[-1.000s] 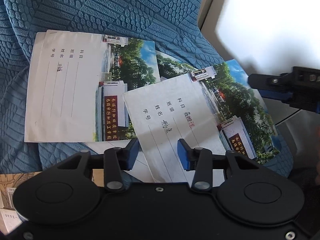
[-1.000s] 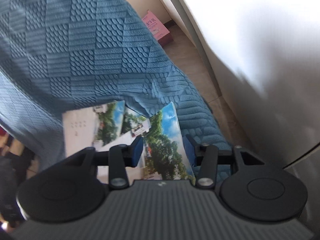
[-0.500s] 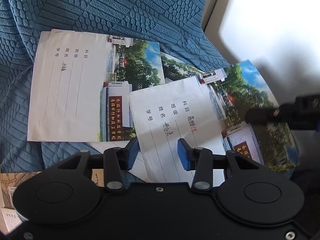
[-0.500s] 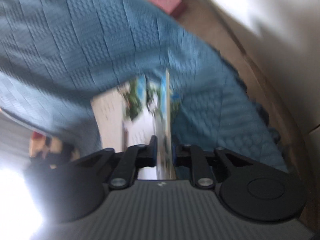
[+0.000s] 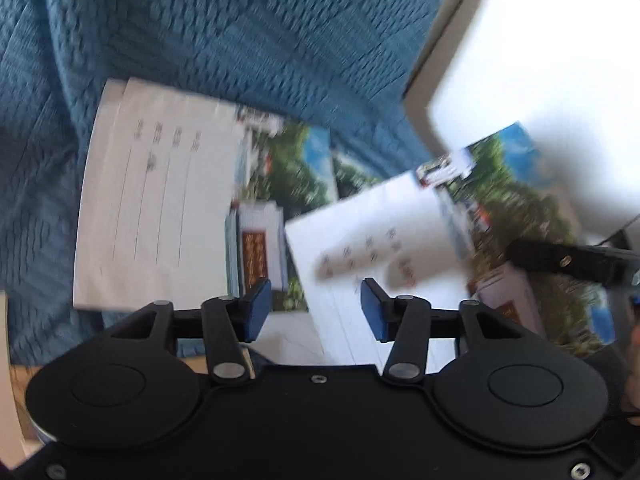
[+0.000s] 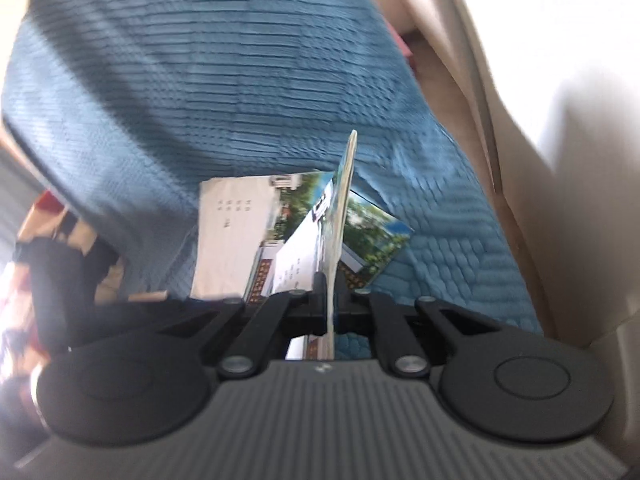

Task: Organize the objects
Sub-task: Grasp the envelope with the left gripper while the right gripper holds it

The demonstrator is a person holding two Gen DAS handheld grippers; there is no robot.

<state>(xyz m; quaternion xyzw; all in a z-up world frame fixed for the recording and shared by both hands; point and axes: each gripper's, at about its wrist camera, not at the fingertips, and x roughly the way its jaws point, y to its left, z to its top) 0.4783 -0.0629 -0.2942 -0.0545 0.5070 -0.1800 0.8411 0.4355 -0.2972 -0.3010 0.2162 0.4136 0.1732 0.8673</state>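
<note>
Three thin notebooks with photo covers lie overlapped on a blue textured cloth (image 5: pixel 240 40). My right gripper (image 6: pixel 332 304) is shut on the right-hand notebook (image 6: pixel 346 196), which stands tilted up, edge-on to the camera. The left wrist view shows that notebook (image 5: pixel 400 232) raised at its right side, one right finger (image 5: pixel 560 262) lying across its cover. The left notebook (image 5: pixel 160 208) lies flat, and a third (image 5: pixel 352 172) peeks out between them. My left gripper (image 5: pixel 316 314) hovers above the near edges; its jaws are opening and its pads touch nothing.
A white panel (image 5: pixel 540 60) with a pale frame rises just right of the cloth. The cloth (image 6: pixel 240 100) drops off at the right toward a brown floor (image 6: pixel 440 92). Printed paper and a dark shape (image 6: pixel 60 272) sit at the left edge.
The right gripper closed on the right-hand notebook's edge and lifted it, tipping it up on edge. The left gripper's jaws spread wider and it pulled back a little.
</note>
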